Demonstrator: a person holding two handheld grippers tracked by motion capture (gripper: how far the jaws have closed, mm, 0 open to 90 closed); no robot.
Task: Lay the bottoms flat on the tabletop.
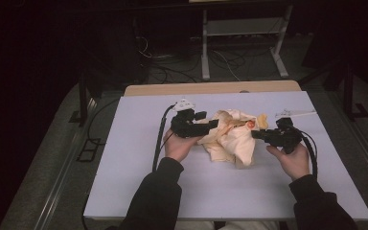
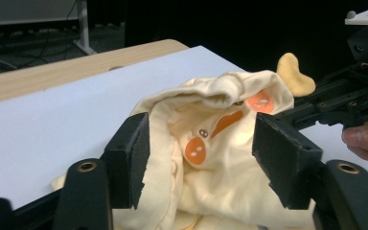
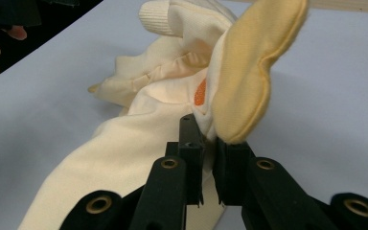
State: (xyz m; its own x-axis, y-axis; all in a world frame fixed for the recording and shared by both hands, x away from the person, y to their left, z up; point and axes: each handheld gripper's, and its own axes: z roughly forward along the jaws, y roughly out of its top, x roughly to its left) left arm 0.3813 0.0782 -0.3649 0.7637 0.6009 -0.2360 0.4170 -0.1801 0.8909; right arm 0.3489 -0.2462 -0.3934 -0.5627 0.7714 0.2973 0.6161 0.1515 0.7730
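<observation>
A crumpled cream garment (image 1: 230, 138) with orange patches lies in the middle of the white tabletop (image 1: 139, 163). In the left gripper view the garment (image 2: 211, 143) sits loosely between the two black pads (image 2: 130, 158), which stand well apart, so my left gripper (image 2: 203, 158) is open. In the high view my left gripper (image 1: 212, 123) reaches in from the left side of the cloth. My right gripper (image 3: 208, 143) is shut on the garment's edge just below a yellow ear-shaped flap (image 3: 249, 72), and it comes in from the right in the high view (image 1: 255, 134).
A wooden strip (image 1: 211, 88) runs along the table's far edge. Behind it, a white metal stand (image 1: 242, 43) and cables sit on the dark floor. A small white item (image 1: 297, 113) lies at the back right of the table. Bare tabletop surrounds the cloth.
</observation>
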